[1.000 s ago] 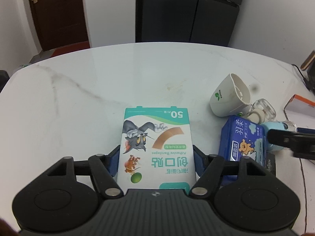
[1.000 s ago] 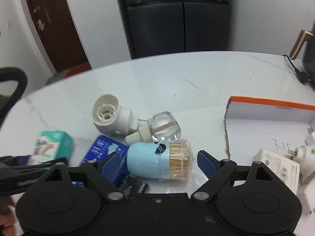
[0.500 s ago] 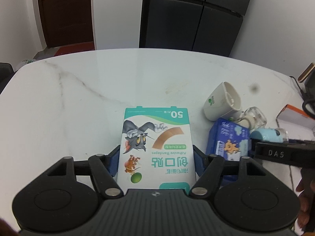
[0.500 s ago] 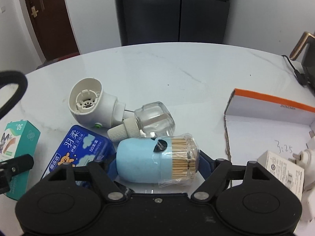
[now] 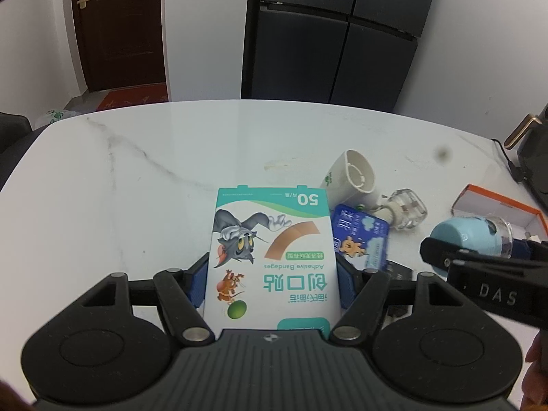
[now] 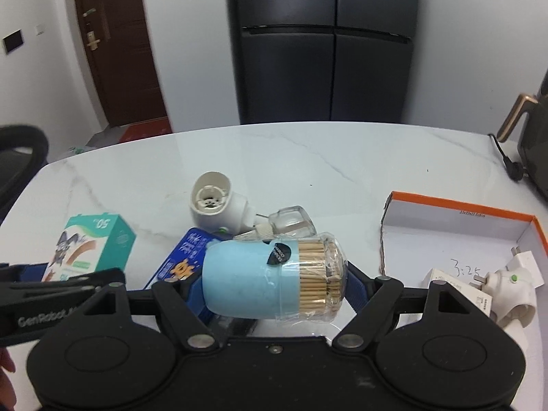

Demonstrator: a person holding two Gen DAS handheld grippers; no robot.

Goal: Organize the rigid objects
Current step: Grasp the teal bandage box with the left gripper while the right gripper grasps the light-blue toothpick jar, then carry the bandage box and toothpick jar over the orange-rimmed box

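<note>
Both grippers carry loads toward the orange-rimmed box (image 6: 459,226).
Left gripper (image 5: 272,277) jaws clamp the bandage box (image 5: 272,257); right gripper (image 6: 274,282) jaws clamp the toothpick jar (image 6: 270,282), which likely needs lowering inside the box.

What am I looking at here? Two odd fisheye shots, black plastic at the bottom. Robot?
No robot: a person carries a hand-held gripper in each hand, and each has a camera looking along its two fingers.

In the left view, the left hand-held gripper is closed on a box of bandages. In the right view, the right hand-held gripper clamps a blue toothpick jar lying sideways.

On the white marble table lie a white plug-in device with its small clear bottle, and a blue tissue pack. To the right, an open orange-edged box holds white plugs.
</note>
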